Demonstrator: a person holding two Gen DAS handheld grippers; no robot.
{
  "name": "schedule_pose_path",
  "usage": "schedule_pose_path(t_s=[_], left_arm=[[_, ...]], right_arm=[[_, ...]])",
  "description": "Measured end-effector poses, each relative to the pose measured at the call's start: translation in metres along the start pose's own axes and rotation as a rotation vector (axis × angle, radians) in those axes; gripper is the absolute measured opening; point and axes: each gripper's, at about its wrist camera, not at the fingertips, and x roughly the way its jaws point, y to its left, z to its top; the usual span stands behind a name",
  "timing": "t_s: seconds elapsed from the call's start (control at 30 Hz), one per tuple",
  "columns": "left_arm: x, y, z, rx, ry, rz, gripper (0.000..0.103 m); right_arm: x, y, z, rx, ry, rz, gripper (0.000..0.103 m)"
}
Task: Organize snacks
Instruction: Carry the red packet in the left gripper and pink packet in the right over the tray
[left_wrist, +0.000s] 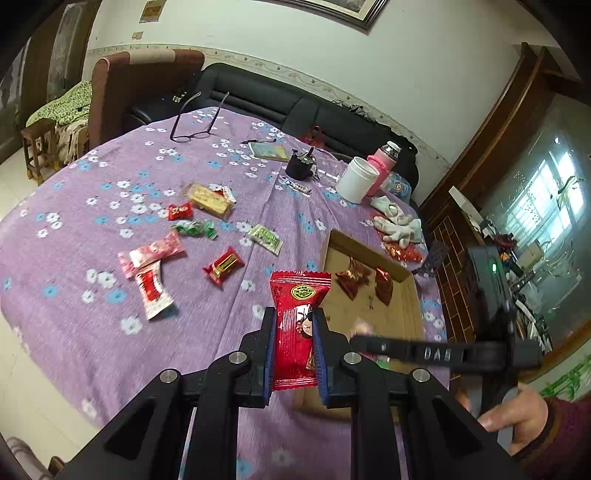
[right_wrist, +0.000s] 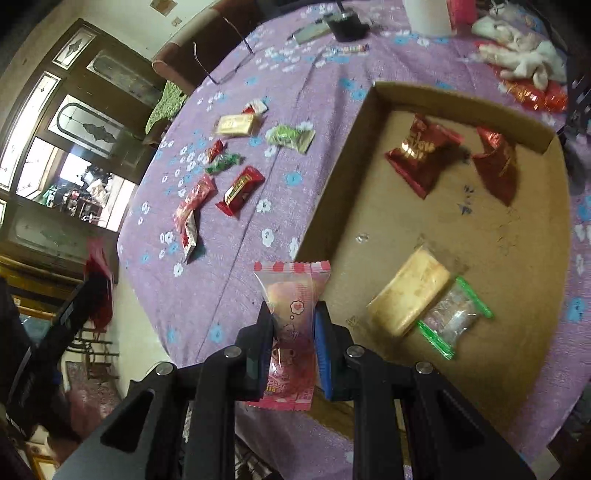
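The left gripper (left_wrist: 294, 347) has its fingers (left_wrist: 269, 354) clamped on a glossy red plastic snack packet (left_wrist: 297, 332) with a yellow-green round emblem, held upright above the desk's purple flowered cloth (left_wrist: 110, 177), just beside the near-left side of the shallow brown cardboard tray (left_wrist: 412, 295). The right gripper (right_wrist: 291, 341) pinches a translucent pink candy wrapper (right_wrist: 291, 295) with a scalloped red-and-white top edge, hanging over the cloth at the tray's near-left corner.

Inside the tray lie two dark red foil pouches (right_wrist: 421, 153) toward the far wall, and nearer, a pale yellow wrapped cake bar (right_wrist: 406, 299) touching a clear packet with green sealed ends (right_wrist: 454, 317).

Loose on the cloth (well to the left of the tray) sit a red bar with gold label (left_wrist: 223, 266), a green twisted candy (left_wrist: 195, 229), and a pink-and-white packet (left_wrist: 151, 253). A hand (left_wrist: 517, 413) grips the right tool's handle.
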Motion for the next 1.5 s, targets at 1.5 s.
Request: schedule_pose_path(t_s=[1.5], left_arm=[[0.051,-0.094,-0.025,0.002,0.041,0.008,0.018]], right_arm=[[-0.028,-0.071,0.016,-0.009,0.041,-0.010,0.020]])
